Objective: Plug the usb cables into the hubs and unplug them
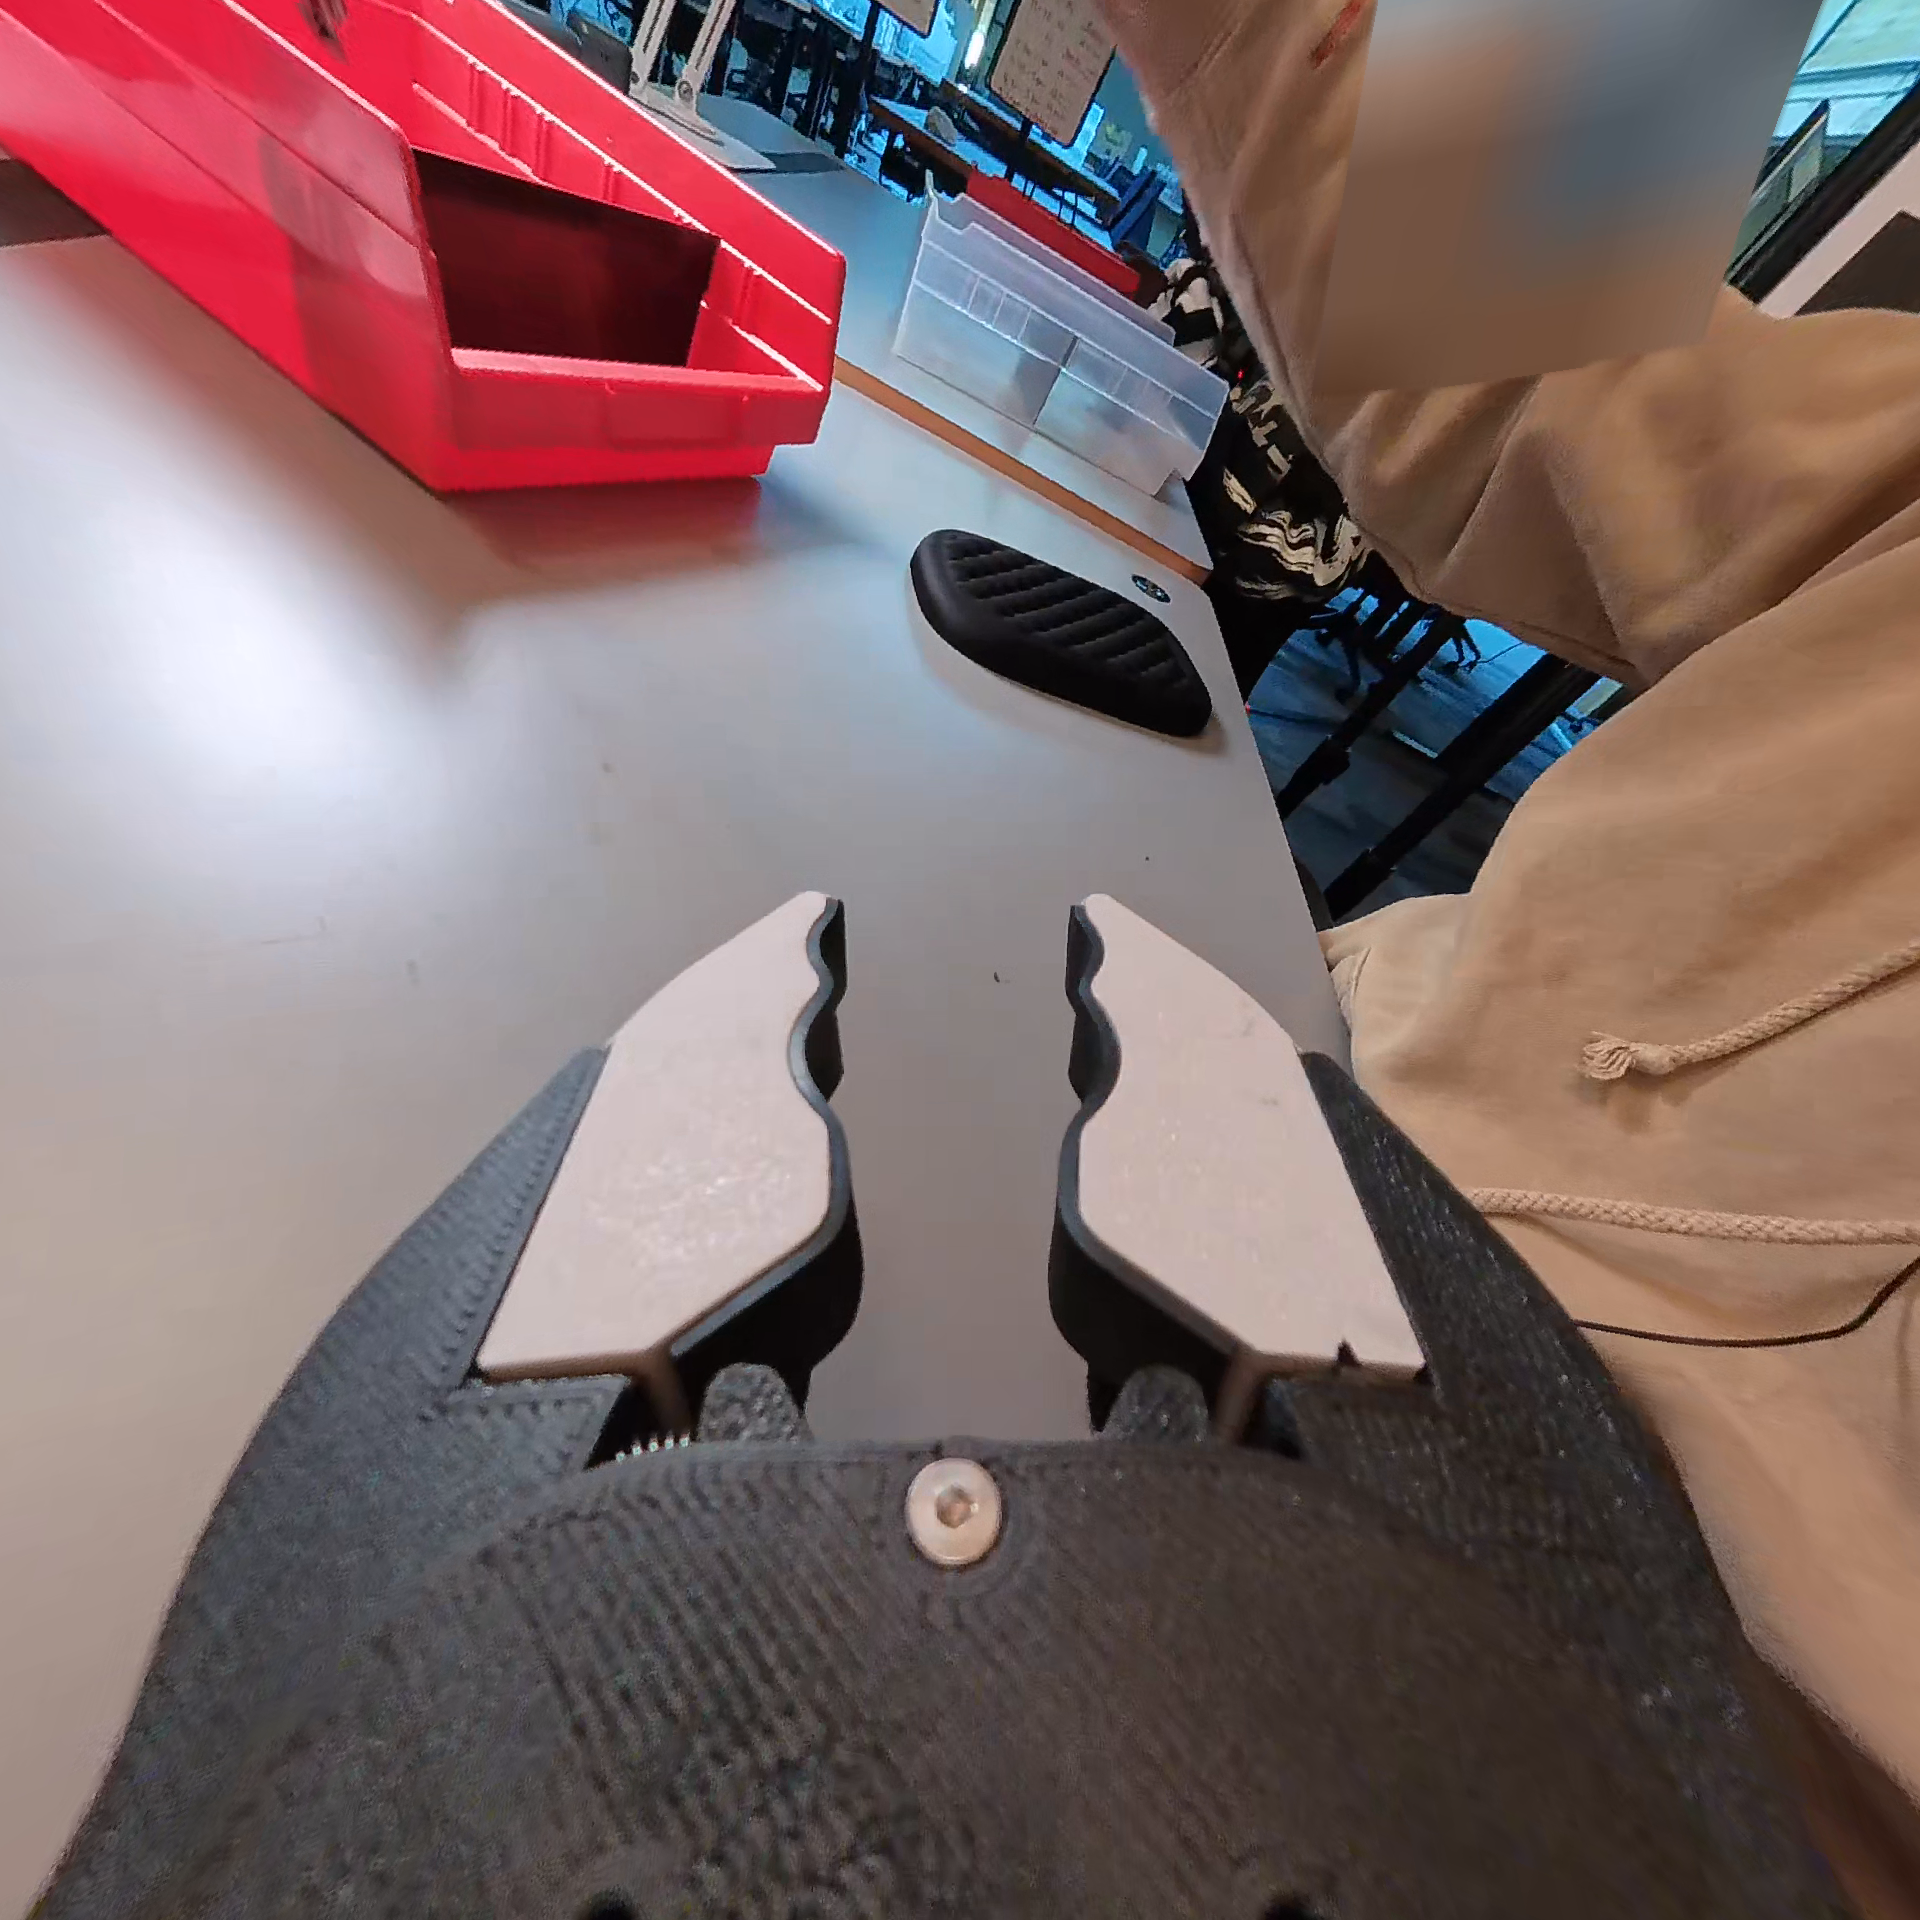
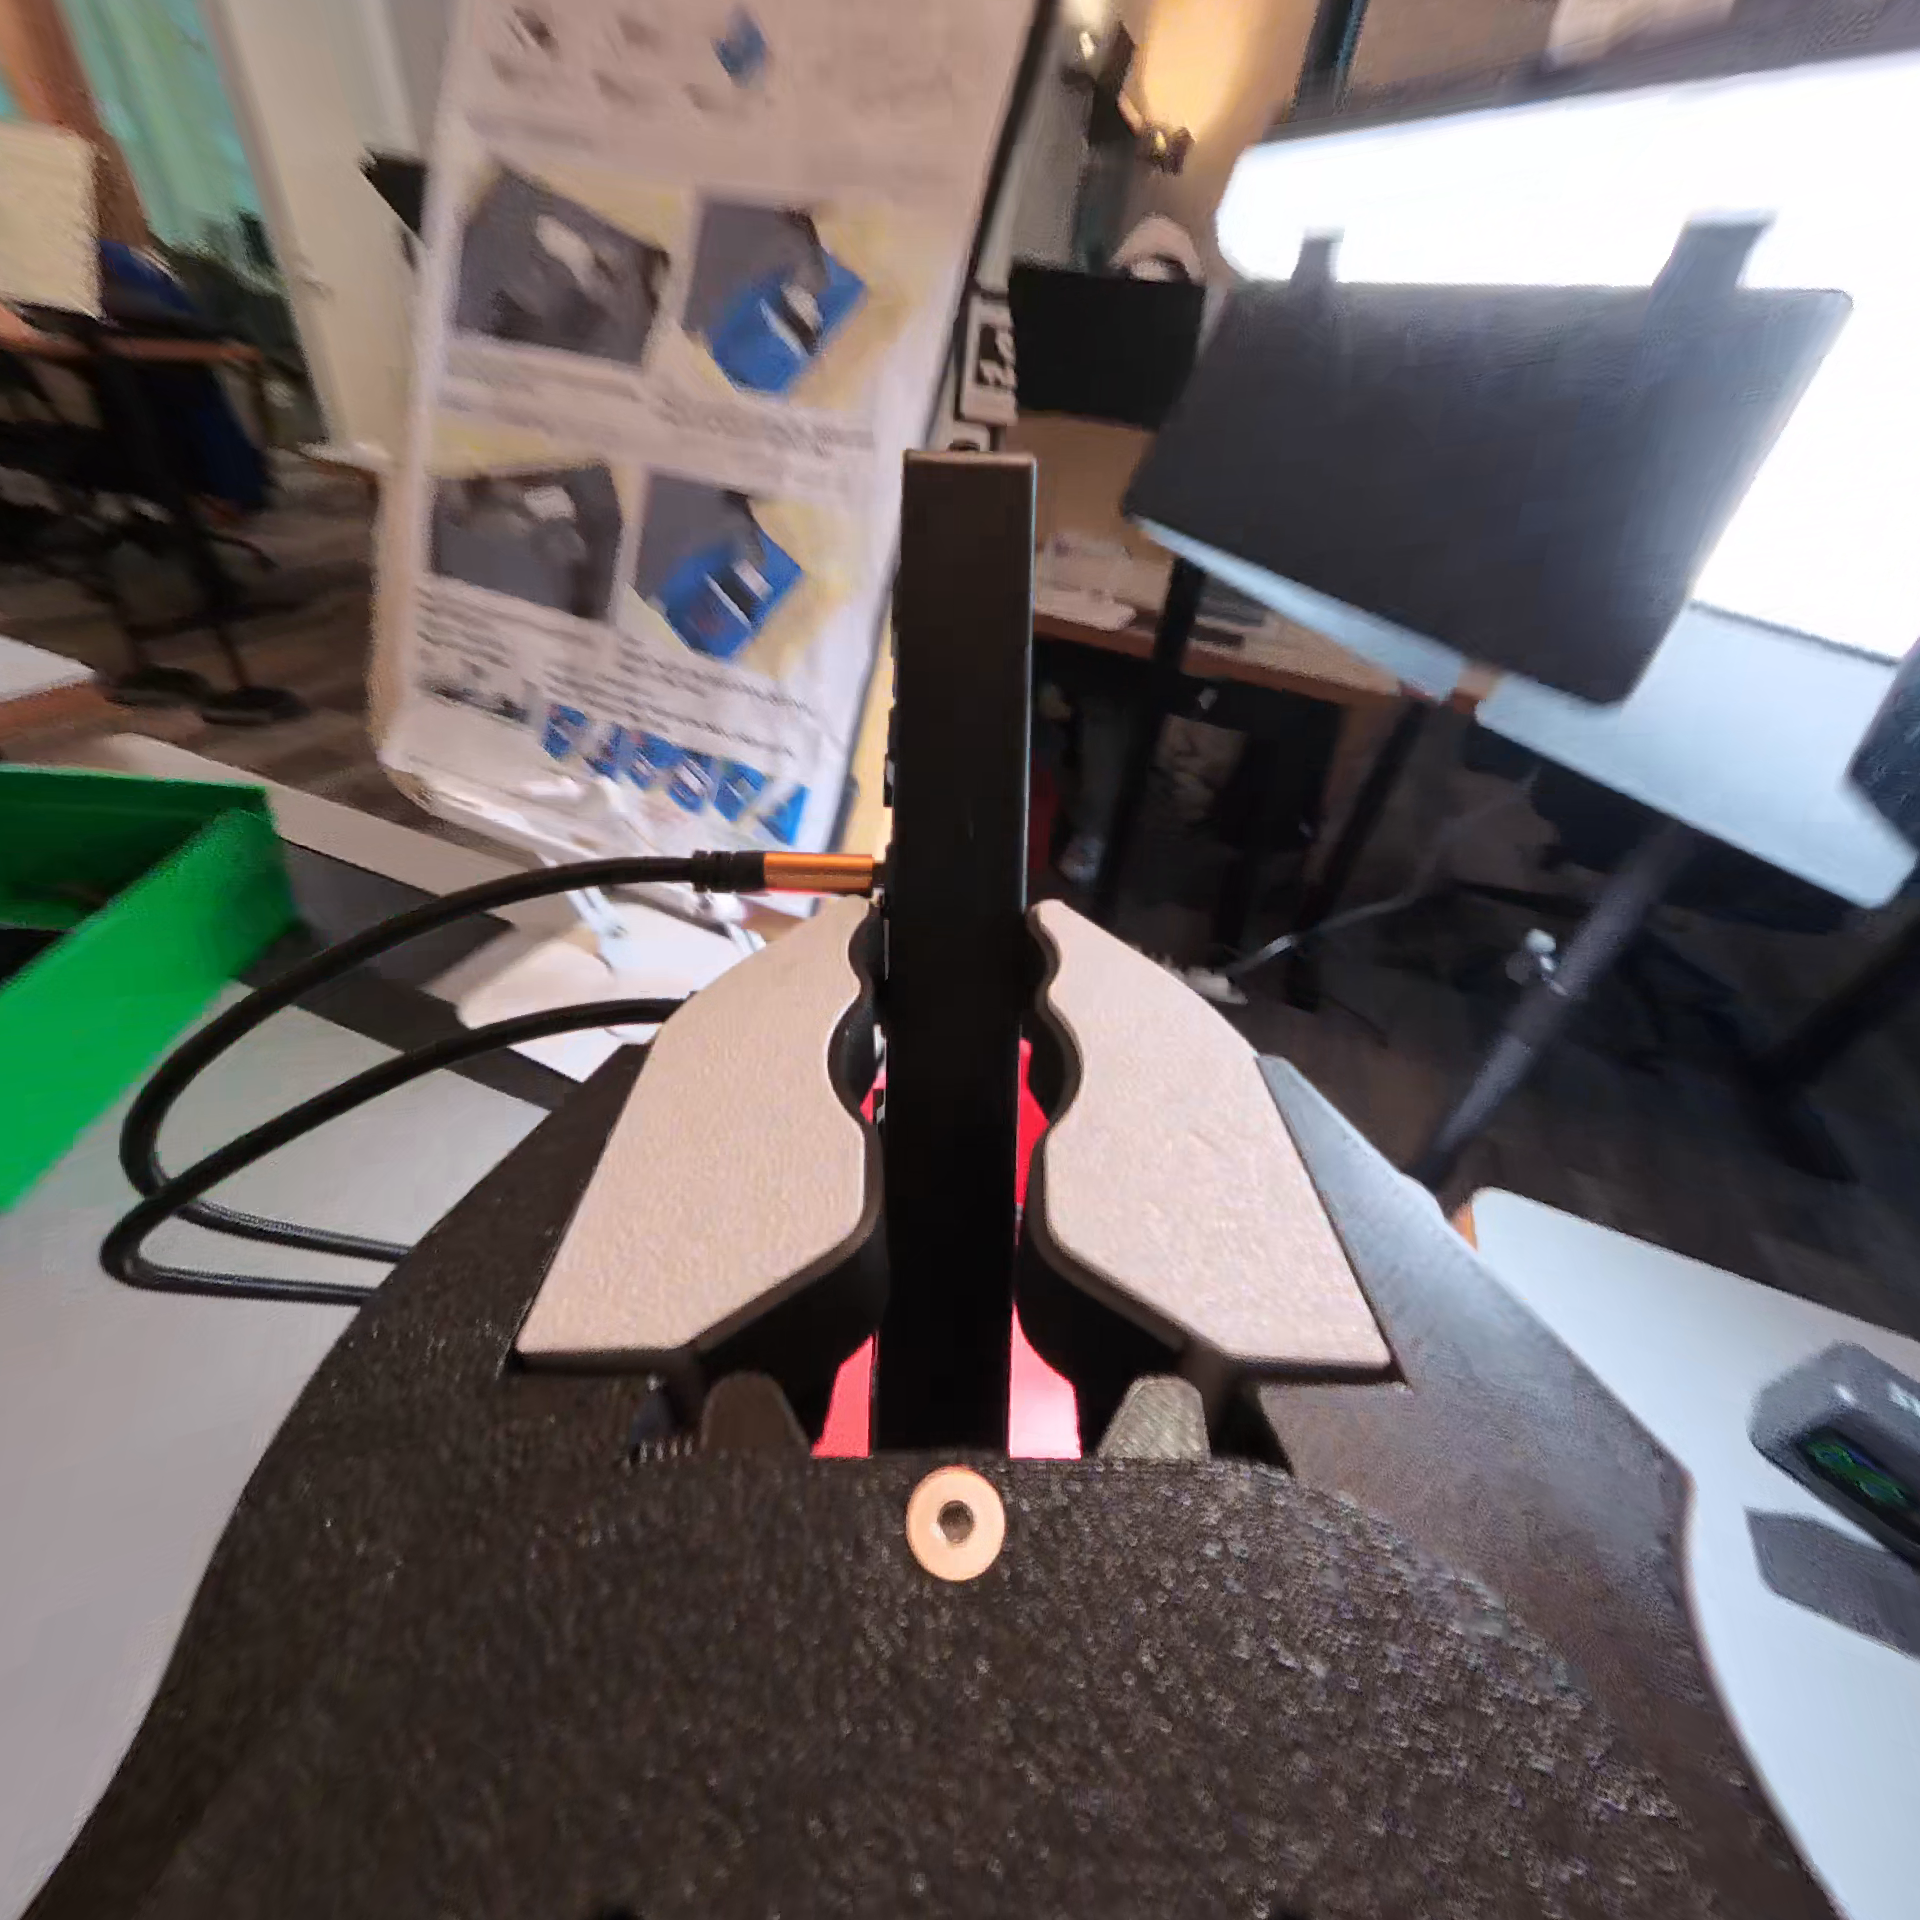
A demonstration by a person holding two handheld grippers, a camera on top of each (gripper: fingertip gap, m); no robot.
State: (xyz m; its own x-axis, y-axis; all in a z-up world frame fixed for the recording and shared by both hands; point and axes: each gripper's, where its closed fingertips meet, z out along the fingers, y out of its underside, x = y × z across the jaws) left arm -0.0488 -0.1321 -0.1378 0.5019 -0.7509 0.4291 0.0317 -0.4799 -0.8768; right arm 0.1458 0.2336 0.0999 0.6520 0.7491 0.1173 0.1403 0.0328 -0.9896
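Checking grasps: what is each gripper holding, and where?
Right gripper: slim black rectangular hub, clamped on its near half. Left gripper: nothing.

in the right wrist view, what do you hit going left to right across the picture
green bin → black cable → orange plug → black hub held in the right gripper → dark monitor
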